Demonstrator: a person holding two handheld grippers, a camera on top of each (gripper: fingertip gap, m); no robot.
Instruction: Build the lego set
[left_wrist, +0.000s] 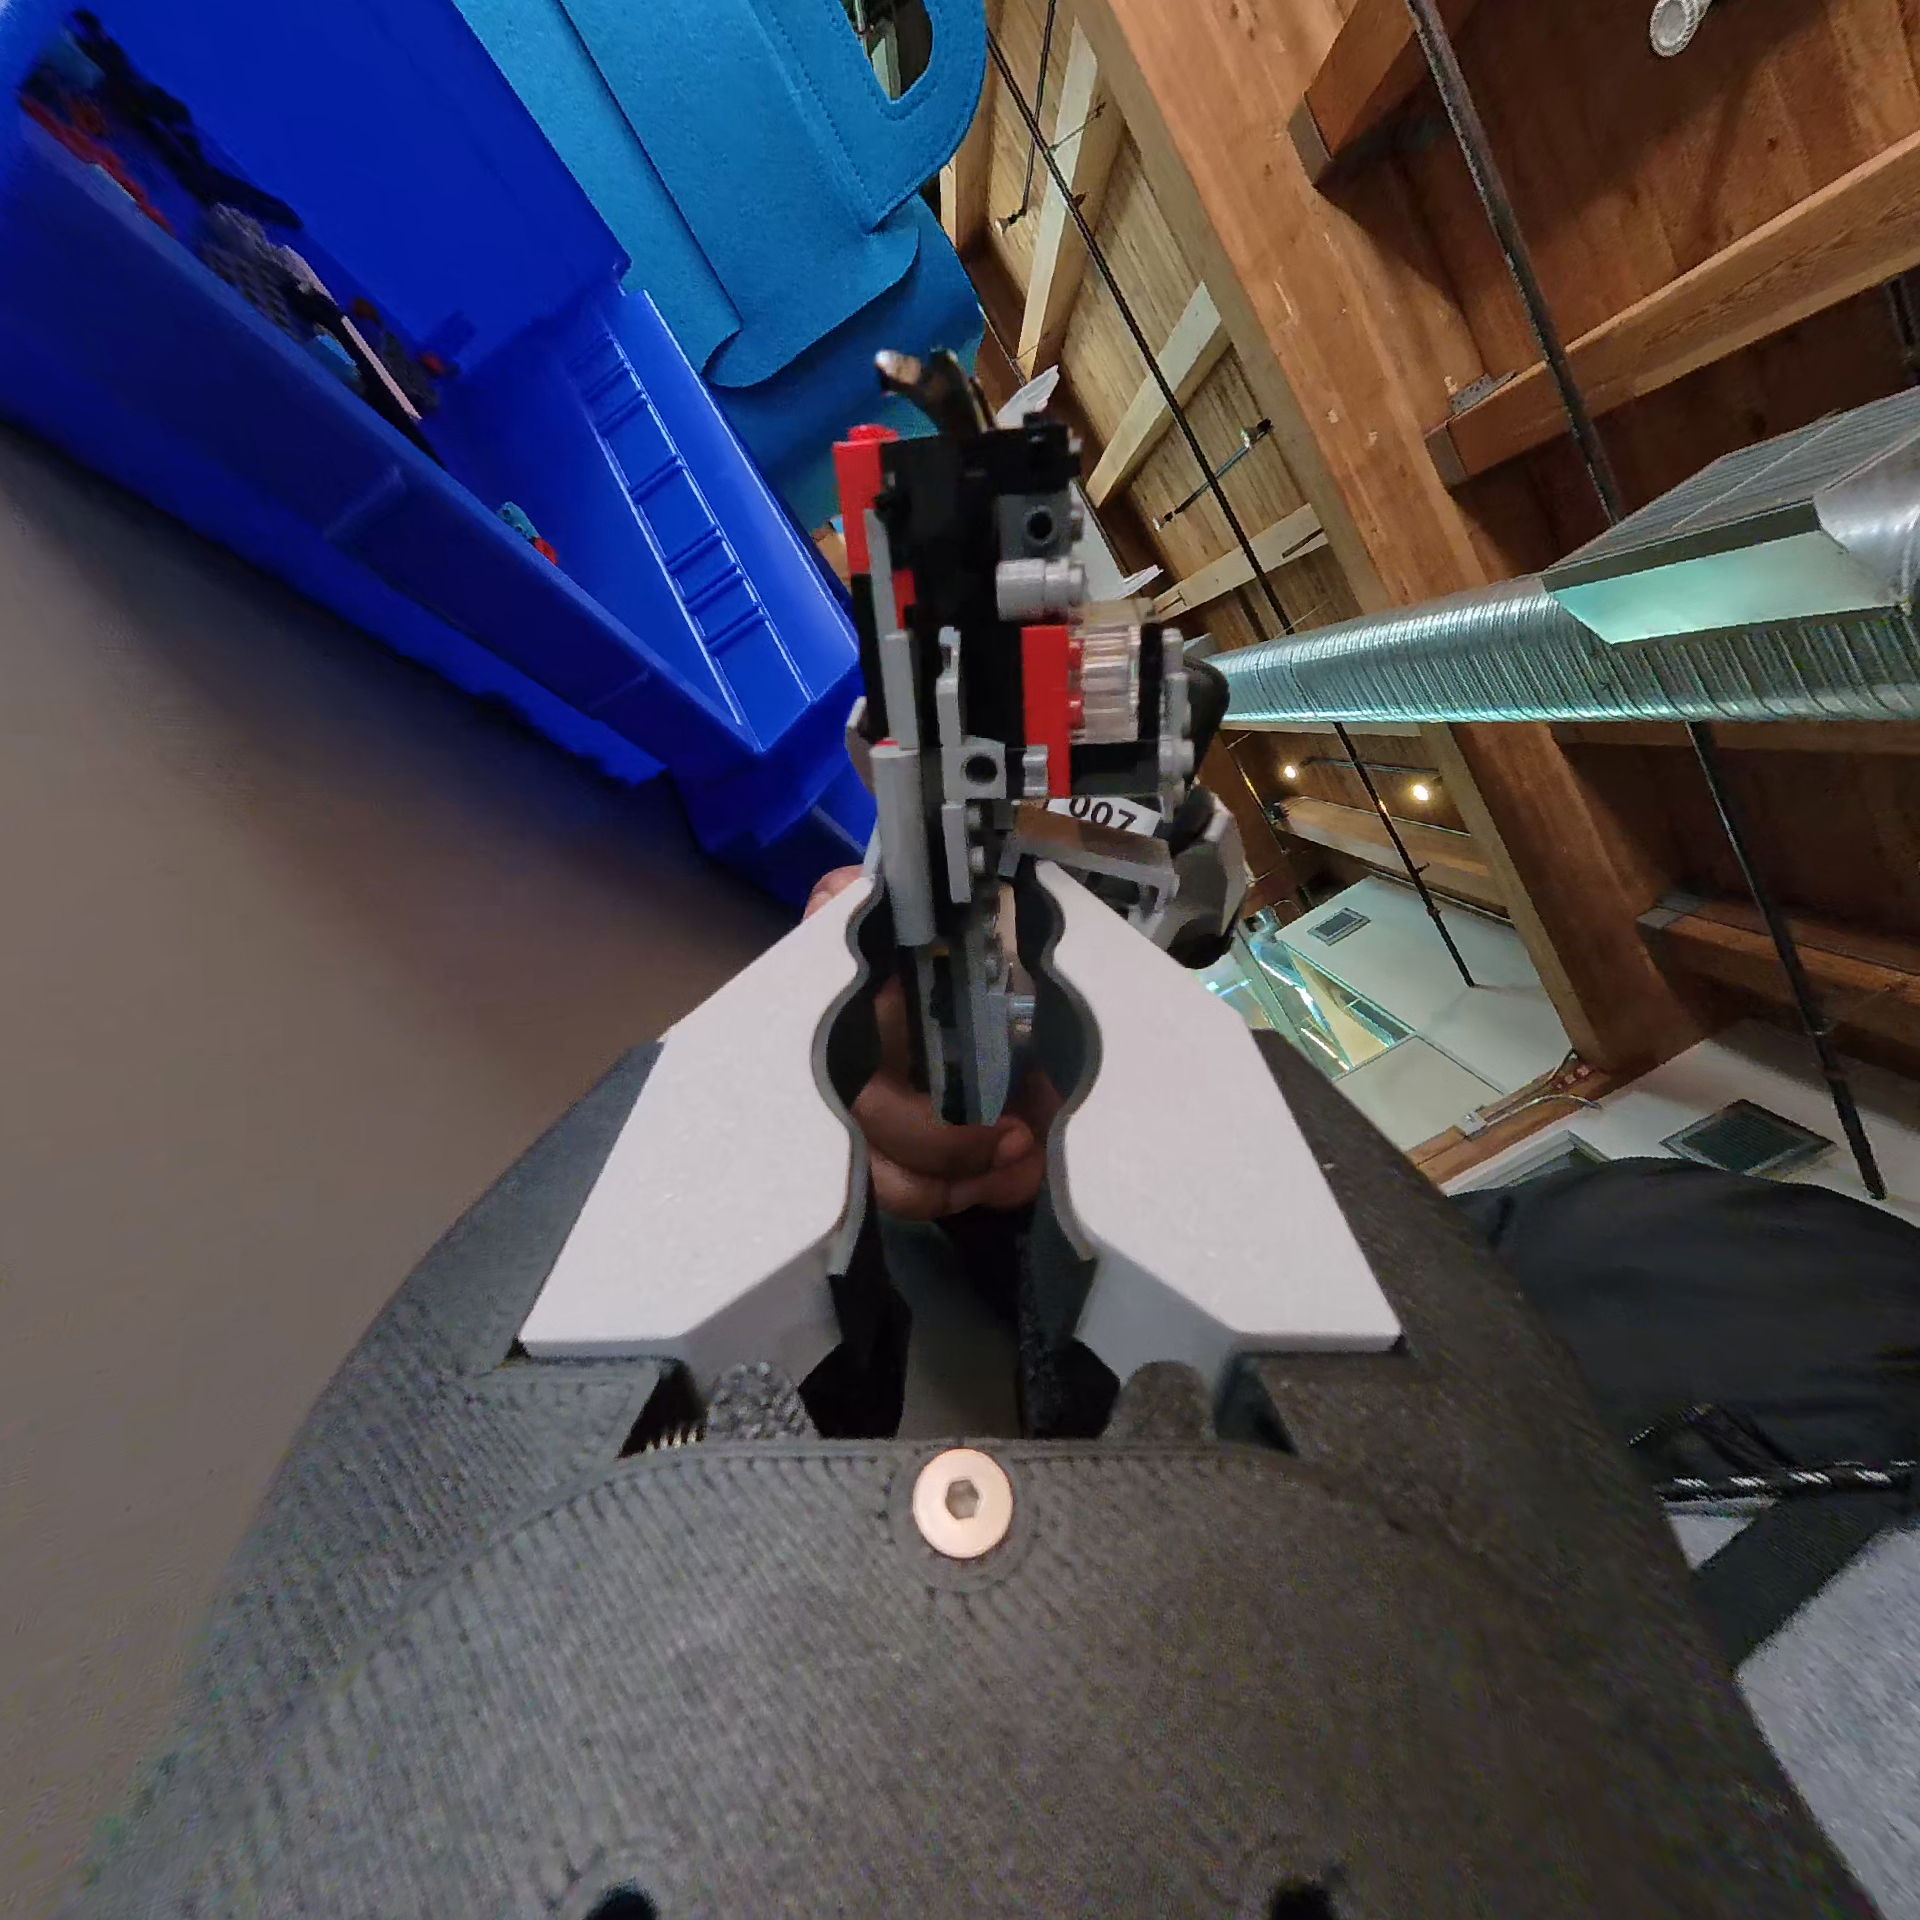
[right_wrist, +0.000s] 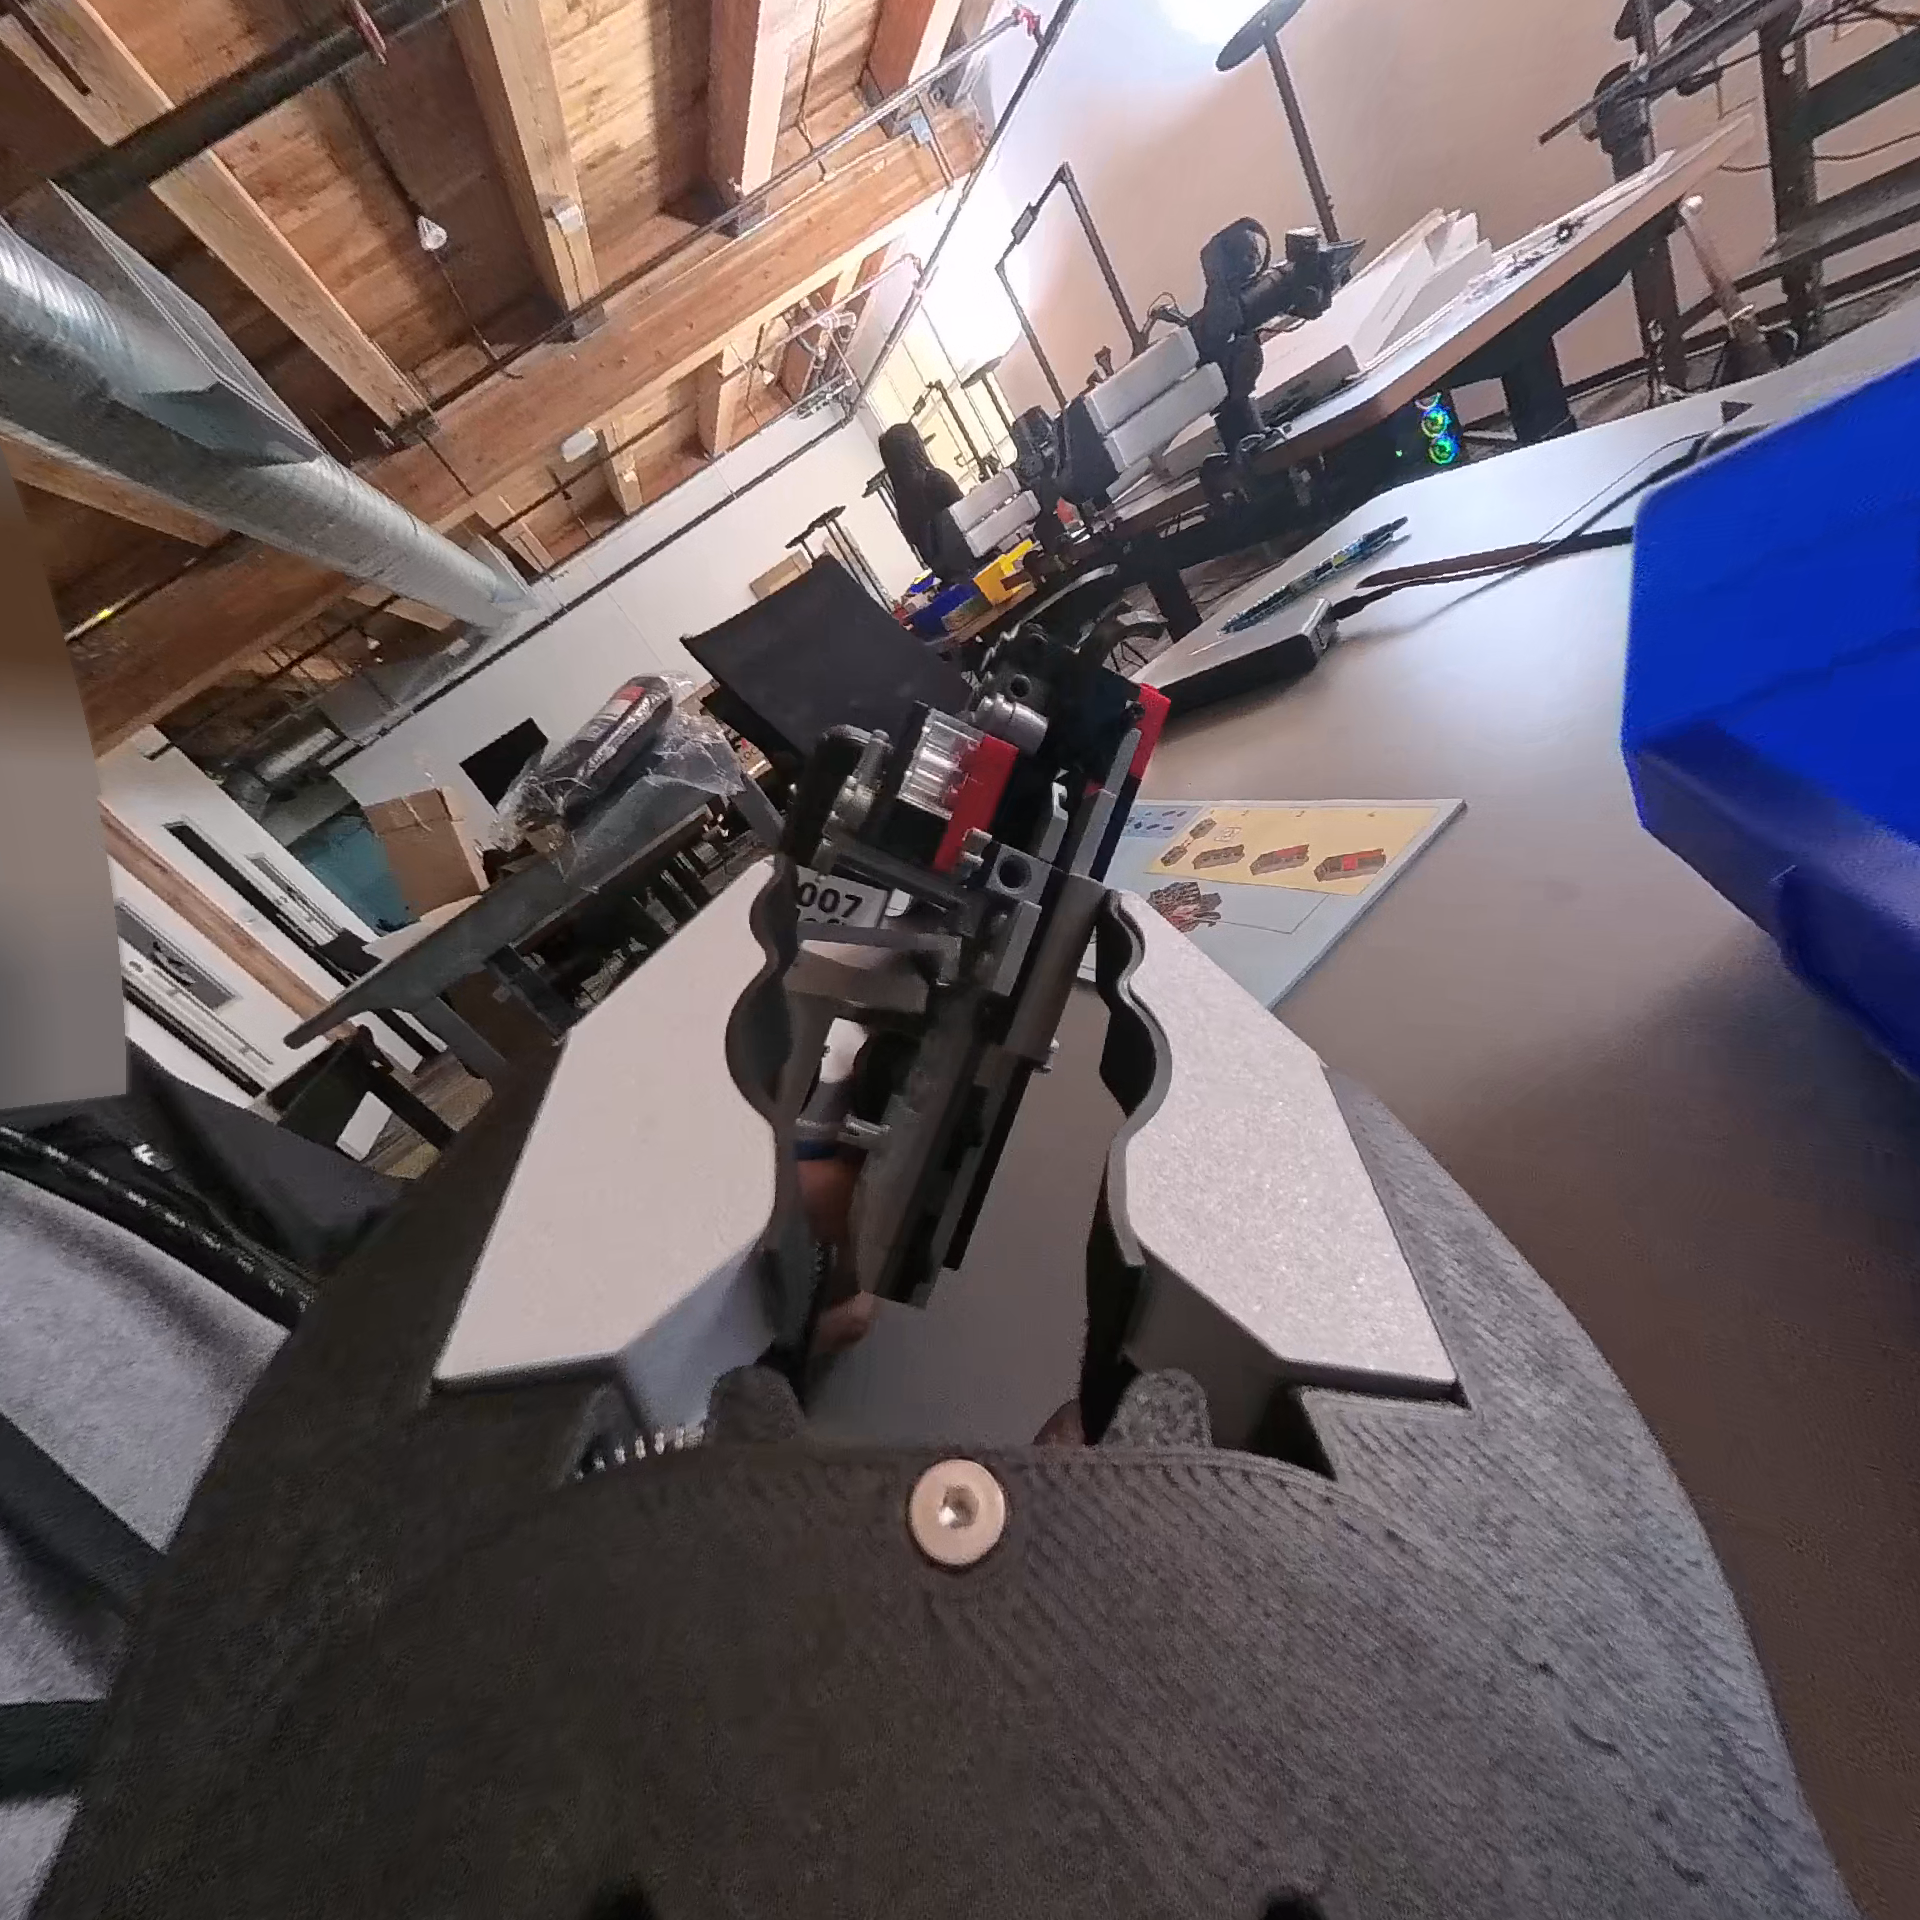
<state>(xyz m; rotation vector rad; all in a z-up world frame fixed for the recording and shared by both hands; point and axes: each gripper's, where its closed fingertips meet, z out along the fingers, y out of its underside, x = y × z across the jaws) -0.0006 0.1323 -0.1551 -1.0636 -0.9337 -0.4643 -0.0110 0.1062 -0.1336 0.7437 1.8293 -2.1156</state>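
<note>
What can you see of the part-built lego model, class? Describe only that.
The lego model is a narrow plastic assembly of black, grey and red bricks with a clear ribbed piece and a small white sticker. It is lifted off the table, standing on end. The left gripper closes on its grey lower end; in the right wrist view the right gripper brackets it, contact unclear.

- The lego model (left_wrist: 971, 727) stands between the left tool's (left_wrist: 956, 935) fingers, above the table (left_wrist: 260, 935).
- A bin (left_wrist: 520, 468) sits on the table behind and left of the model.
- In the right wrist view, the instruction booklet (right_wrist: 1288, 873) lies on the table beyond the right tool (right_wrist: 935, 997).
</note>
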